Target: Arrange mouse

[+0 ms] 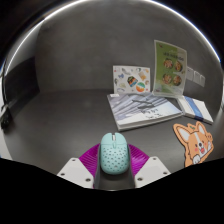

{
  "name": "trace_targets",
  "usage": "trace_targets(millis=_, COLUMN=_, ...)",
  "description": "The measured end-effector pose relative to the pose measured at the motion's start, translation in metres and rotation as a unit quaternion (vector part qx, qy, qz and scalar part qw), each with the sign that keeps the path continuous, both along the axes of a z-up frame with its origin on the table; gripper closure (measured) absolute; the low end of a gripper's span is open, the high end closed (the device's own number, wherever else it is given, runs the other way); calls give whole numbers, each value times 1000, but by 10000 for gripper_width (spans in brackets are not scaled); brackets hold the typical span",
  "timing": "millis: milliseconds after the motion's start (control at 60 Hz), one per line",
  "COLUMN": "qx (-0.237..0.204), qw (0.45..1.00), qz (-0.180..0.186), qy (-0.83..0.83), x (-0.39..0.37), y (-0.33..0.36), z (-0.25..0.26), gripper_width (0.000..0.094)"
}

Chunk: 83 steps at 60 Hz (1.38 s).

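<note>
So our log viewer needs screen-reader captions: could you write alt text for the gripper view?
A mint-green perforated mouse sits between the gripper fingers' purple pads on a dark table. Beyond it lie a striped booklet, a corgi-shaped cutout and two upright printed cards.

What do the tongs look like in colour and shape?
The tongs have two fingers with angular black-and-white outer parts. Each finger bears a magenta pad on its inner face. No cables or markings are visible.
</note>
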State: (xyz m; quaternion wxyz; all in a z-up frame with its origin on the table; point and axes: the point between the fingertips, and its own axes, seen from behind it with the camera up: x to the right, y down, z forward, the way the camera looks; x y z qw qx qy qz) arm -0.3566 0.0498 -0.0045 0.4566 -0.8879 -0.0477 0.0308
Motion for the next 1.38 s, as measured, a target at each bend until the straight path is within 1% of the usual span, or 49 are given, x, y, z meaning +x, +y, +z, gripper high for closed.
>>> trace_targets(millis=50, qx=24, qw=999, qz=-6, qy=25, x=-4, y=-5, z=26, gripper_width=529)
trace_targets(millis=83, qx=48, qw=998, qz=-15, qy=38, x=0, y=-6, z=53, gripper_width=530)
trace_targets(millis=150, qx=99, qw=994, qz=-21, qy=39, x=27, y=-9, z=115, gripper_width=531)
trace_targets(millis=183, qx=129, qw=990, qz=-36, qy=35, x=51, y=-8, z=152, gripper_width=531)
trace_targets(millis=233, qx=165, qw=984, qz=-64, qy=7, x=99, y=-9, z=187, gripper_width=532)
trace_targets(millis=267, qx=181, qw=980, qz=-81, qy=-18, x=135, y=-11, z=203, gripper_width=533)
trace_targets(millis=317, qx=190, qw=975, qz=-104, qy=-48, x=186, y=-10, z=212, gripper_width=536)
trace_targets(millis=350, qx=182, qw=975, qz=-111, qy=-56, x=220, y=-13, z=212, gripper_width=537)
trace_targets(millis=383, qx=166, qw=978, qz=-115, qy=-58, x=246, y=-11, z=195, gripper_width=537)
trace_targets(millis=433, qx=131, qw=982, qz=-125, qy=-44, x=281, y=-5, z=152, gripper_width=536)
trace_targets(millis=500, qx=72, qw=989, qz=-131, qy=-22, x=311, y=0, z=87, gripper_width=534)
trace_targets(millis=533, qx=46, qw=991, qz=-125, qy=-17, x=323, y=5, z=63, gripper_width=533)
trace_targets(millis=583, qx=26, qw=994, qz=-106, qy=-23, x=329, y=6, z=38, gripper_width=533)
trace_targets(millis=650, qx=10, qw=996, qz=-87, qy=-24, x=327, y=6, z=18, gripper_width=531)
trace_targets(millis=700, qx=9, qw=997, qz=-74, qy=-15, x=322, y=9, z=3, gripper_width=531)
trace_targets(millis=750, qx=0, qw=998, qz=-69, qy=-9, x=319, y=9, z=-7, gripper_width=528)
trace_targets(millis=767, qx=9, qw=998, qz=-68, qy=-7, x=319, y=11, z=-6, gripper_width=525)
trace_targets(millis=833, qx=7, qw=998, qz=-63, qy=-7, x=319, y=11, z=-5, gripper_width=504)
trace_targets(millis=850, qx=7, qw=998, qz=-63, qy=-7, x=319, y=11, z=-6, gripper_width=464)
trace_targets(millis=867, qx=6, qw=998, qz=-63, qy=-6, x=319, y=11, z=-6, gripper_width=466)
trace_targets(millis=917, qx=2, qw=998, qz=-66, qy=-5, x=320, y=12, z=-6, gripper_width=429)
trace_targets(millis=933, qx=0, qw=998, qz=-69, qy=-5, x=320, y=11, z=-6, gripper_width=365)
trace_targets(millis=950, qx=-2, qw=997, qz=-73, qy=-4, x=321, y=10, z=-5, gripper_width=388)
trace_targets(millis=967, qx=-3, qw=997, qz=-75, qy=-3, x=321, y=8, z=-5, gripper_width=365)
trace_targets(millis=983, qx=0, qw=997, qz=-77, qy=-1, x=321, y=7, z=-3, gripper_width=283)
trace_targets(millis=1000, qx=4, qw=997, qz=-79, qy=2, x=320, y=4, z=0, gripper_width=227)
trace_targets(millis=1067, qx=17, qw=996, qz=-87, qy=13, x=314, y=-9, z=15, gripper_width=36)
trace_targets(millis=1083, qx=20, qw=996, qz=-88, qy=16, x=313, y=-14, z=19, gripper_width=37)
trace_targets(millis=1100, qx=23, qw=996, qz=-90, qy=19, x=311, y=-20, z=23, gripper_width=79)
trace_targets(millis=1117, qx=24, qw=995, qz=-92, qy=21, x=310, y=-26, z=27, gripper_width=89)
trace_targets(millis=1250, qx=27, qw=989, qz=-142, qy=18, x=318, y=-87, z=47, gripper_width=80)
trace_targets(millis=1383, qx=17, qw=979, qz=-204, qy=7, x=337, y=-155, z=49, gripper_width=81)
